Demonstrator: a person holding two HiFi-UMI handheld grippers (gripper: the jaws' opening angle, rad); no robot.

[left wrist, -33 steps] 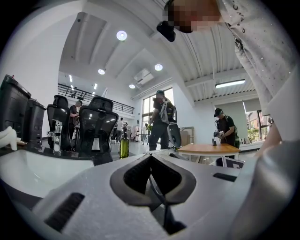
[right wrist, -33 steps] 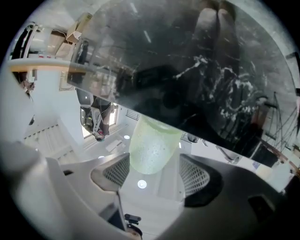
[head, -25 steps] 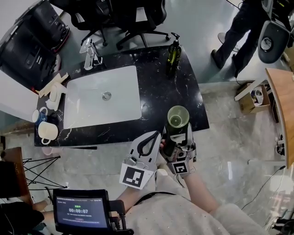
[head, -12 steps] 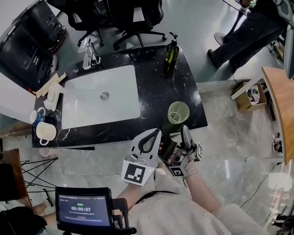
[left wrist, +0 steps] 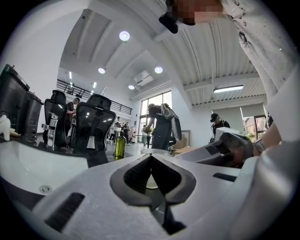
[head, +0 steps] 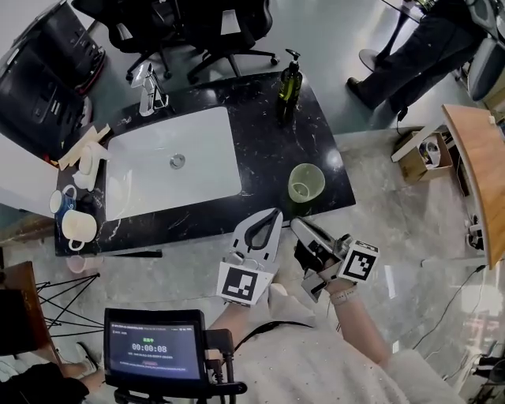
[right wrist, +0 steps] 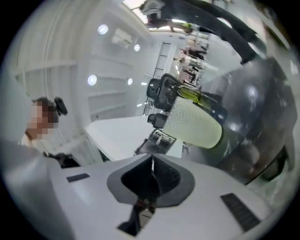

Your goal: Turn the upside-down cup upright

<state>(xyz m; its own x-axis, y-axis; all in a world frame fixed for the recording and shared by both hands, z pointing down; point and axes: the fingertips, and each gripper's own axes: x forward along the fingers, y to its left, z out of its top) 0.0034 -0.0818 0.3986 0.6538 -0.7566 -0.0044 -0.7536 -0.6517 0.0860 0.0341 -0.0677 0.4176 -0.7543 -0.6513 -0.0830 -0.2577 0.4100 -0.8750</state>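
The pale green cup (head: 306, 182) stands upright on the black marble counter (head: 264, 150) near its front right corner, mouth up, and nothing touches it. My right gripper (head: 296, 223) hangs just off the counter's front edge, short of the cup, rolled on its side with its jaws shut and empty. In the right gripper view the cup (right wrist: 194, 123) appears sideways beyond the shut tips (right wrist: 152, 159). My left gripper (head: 272, 215) is beside it, to the left, also shut and empty. In the left gripper view the cup's rim (left wrist: 159, 151) shows just past the closed tips (left wrist: 151, 157).
A white sink (head: 170, 162) with a faucet (head: 146, 91) fills the counter's left half. A green bottle (head: 289, 83) stands at the back right, mugs (head: 75, 225) at the left end. Office chairs (head: 197, 24) and a standing person (head: 402, 55) are behind; a wooden table (head: 473, 173) is right.
My right gripper let go of the cup, drew back off the counter's front edge, rolled about a quarter turn and shut. The cup stays upright on the counter. The left gripper kept still.
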